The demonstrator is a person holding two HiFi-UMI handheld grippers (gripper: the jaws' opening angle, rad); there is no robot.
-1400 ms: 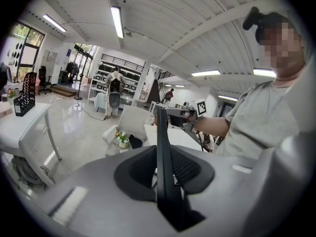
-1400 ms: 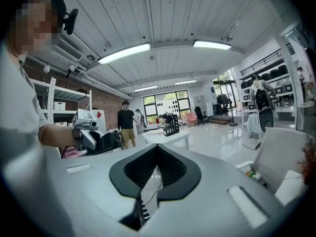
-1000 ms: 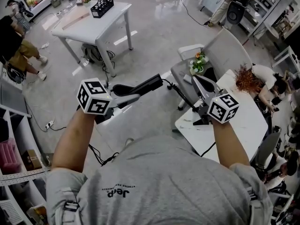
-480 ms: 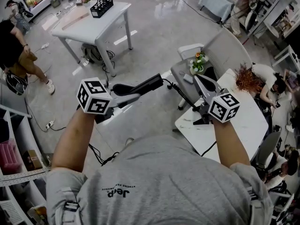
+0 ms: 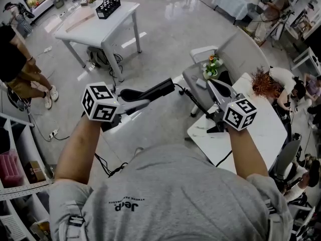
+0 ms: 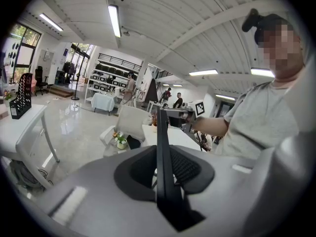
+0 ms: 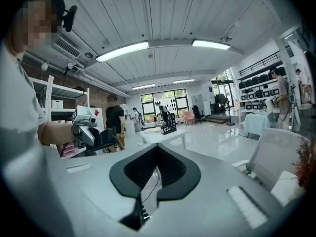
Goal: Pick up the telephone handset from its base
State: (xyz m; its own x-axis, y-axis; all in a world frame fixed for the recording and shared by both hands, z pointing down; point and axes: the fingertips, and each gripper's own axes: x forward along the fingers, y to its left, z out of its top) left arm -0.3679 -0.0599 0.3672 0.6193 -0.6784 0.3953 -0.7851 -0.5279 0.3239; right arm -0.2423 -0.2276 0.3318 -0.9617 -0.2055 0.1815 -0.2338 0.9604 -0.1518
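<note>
The black telephone handset (image 5: 153, 92) hangs in the air in front of me, with my left gripper (image 5: 143, 103) shut on it. In the left gripper view the handset (image 6: 163, 152) shows as a thin black bar standing between the jaws of the left gripper (image 6: 163, 147). Its coiled cord (image 5: 194, 102) runs right and down toward my right gripper (image 5: 213, 87), which is held over the white table (image 5: 261, 129) with its jaws together on nothing. In the right gripper view, the right gripper (image 7: 158, 149) has its tips meeting. No telephone base can be made out.
A grey chair (image 5: 241, 49) and a small potted plant (image 5: 213, 67) stand beyond the white table. Another white table (image 5: 95, 24) with a black file rack (image 5: 111, 0) is at the far left. Several people stand around the room's edges.
Both grippers and the handset have stayed where they were. Only people in the background have shifted.
</note>
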